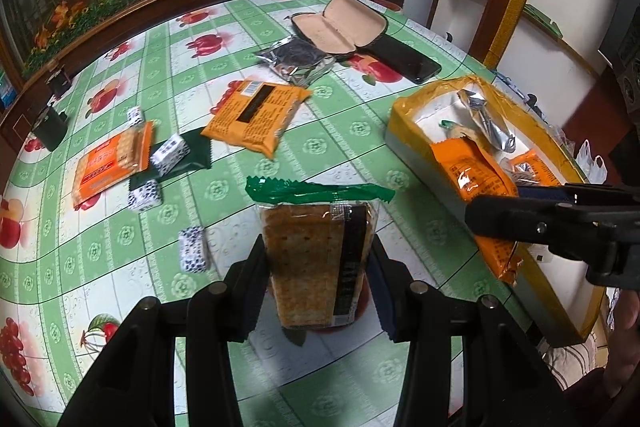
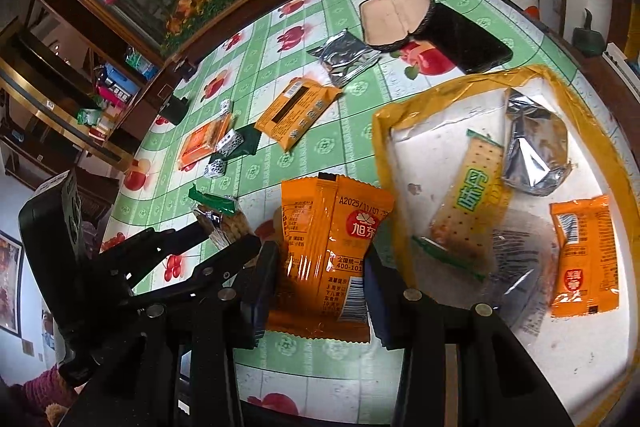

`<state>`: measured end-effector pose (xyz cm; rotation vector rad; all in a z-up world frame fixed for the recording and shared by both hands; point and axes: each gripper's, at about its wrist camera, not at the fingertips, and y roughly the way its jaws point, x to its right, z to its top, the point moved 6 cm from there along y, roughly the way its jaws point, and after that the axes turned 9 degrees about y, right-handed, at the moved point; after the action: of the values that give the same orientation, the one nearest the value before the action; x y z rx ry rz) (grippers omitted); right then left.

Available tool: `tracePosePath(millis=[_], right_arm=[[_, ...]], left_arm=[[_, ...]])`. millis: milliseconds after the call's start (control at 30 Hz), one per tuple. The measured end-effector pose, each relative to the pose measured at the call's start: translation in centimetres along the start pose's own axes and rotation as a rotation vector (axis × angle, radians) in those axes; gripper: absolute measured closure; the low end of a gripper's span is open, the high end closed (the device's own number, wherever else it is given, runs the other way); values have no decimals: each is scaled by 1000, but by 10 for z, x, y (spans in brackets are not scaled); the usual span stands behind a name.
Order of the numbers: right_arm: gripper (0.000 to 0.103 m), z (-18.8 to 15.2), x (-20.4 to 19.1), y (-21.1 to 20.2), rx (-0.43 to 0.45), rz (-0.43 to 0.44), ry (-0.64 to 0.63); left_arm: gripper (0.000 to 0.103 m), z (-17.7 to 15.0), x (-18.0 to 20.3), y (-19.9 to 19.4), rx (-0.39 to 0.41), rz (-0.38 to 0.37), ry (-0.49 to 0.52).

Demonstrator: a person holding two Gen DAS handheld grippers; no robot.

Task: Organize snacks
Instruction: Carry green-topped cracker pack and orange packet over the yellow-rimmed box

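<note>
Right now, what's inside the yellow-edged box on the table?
Inside the box: a green-trimmed cracker pack, a crumpled silver packet, and an orange snack packet on clear wrapping. The right hand-held gripper, holding an orange packet, hides the near corner.

The right gripper (image 2: 320, 259) clamps an orange foil snack packet (image 2: 328, 251) above the green fruit-print tablecloth (image 2: 320, 147), just beside the yellow-rimmed white tray (image 2: 384, 131). The left gripper (image 2: 224, 231) grips a green-sealed cracker pack (image 2: 218, 213).
</note>
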<state>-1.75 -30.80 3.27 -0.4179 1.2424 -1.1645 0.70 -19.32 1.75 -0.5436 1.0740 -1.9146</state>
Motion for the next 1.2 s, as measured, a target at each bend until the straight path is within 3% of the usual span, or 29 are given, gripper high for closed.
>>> tracePosePath(millis=[467, 1200], right_arm=[[59, 8, 37, -24, 37, -34, 58], [59, -21, 141, -85, 114, -152, 309]], left_arm=[[58, 25, 38, 8, 20, -57, 48], [57, 66, 127, 12, 63, -204, 218]])
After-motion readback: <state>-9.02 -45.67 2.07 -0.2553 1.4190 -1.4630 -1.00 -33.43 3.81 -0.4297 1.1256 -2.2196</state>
